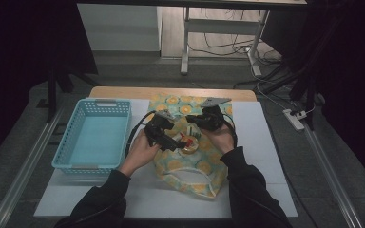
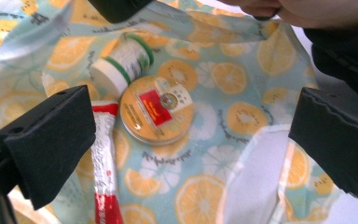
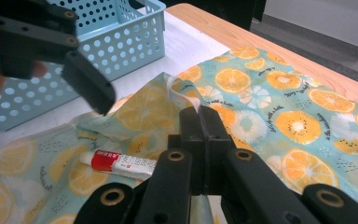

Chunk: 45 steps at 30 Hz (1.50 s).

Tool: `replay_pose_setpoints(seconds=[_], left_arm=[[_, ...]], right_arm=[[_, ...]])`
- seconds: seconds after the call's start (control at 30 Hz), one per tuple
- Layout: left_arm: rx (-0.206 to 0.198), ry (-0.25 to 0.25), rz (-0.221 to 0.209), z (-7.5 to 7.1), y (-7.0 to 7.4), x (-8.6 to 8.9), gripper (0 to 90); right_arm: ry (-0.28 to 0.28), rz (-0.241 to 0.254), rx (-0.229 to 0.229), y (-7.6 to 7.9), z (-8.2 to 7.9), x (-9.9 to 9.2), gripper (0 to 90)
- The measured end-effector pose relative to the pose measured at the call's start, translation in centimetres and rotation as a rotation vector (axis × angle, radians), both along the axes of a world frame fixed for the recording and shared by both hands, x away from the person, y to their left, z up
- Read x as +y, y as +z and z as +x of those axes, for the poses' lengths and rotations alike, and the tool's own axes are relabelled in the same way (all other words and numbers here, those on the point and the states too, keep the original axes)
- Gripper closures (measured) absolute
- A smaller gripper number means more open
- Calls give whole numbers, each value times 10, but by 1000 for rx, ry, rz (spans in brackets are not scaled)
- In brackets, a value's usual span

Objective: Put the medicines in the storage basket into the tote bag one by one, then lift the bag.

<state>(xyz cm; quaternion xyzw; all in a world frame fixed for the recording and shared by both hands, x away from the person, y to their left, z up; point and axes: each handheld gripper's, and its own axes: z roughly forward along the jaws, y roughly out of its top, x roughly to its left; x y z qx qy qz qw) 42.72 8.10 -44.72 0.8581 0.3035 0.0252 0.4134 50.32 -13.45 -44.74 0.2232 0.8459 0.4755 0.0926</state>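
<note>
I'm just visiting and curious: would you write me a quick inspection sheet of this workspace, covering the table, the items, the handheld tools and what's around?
Surface: wooden table under a white sheet.
Job's things: orange-print bag held open; inside lie a round tin, a white bottle with green bands, and a red-and-white tube.
Clutter: blue basket left of the bag, nothing seen in it.
Grippers: left gripper open above the tin, nothing between its fingers; right gripper shut on the bag's edge.
Cables: black cable trailing from the left gripper; wires on the floor beyond.
Surroundings: white desk frame, power strip, dark curtains.
</note>
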Motion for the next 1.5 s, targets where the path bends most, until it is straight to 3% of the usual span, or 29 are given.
replay_pose_setpoints(seconds=[0.17,0.4,0.53,0.8,0.97,1.17,1.5], left_arm=[[5,-12,-21,-11,0,3,4],[8,-46,-15,-23,-7,3,2],[-16,-56,31,-31,-10,1,0],[-29,-64,39,-45,-15,-5,0],[0,-65,58,-49,-23,-8,8],[-13,-53,106,-50,-37,-18,0],[7,-56,168,-42,-62,-32,0]], right_arm=[[0,0,0,0,0,0,900],[4,-2,-1,0,0,0,900],[4,-4,-4,1,-1,0,900],[8,-7,-10,2,-2,0,900],[11,-5,-10,3,-3,0,900],[17,-9,-7,3,-4,2,900],[23,-14,-4,0,-4,3,900]])
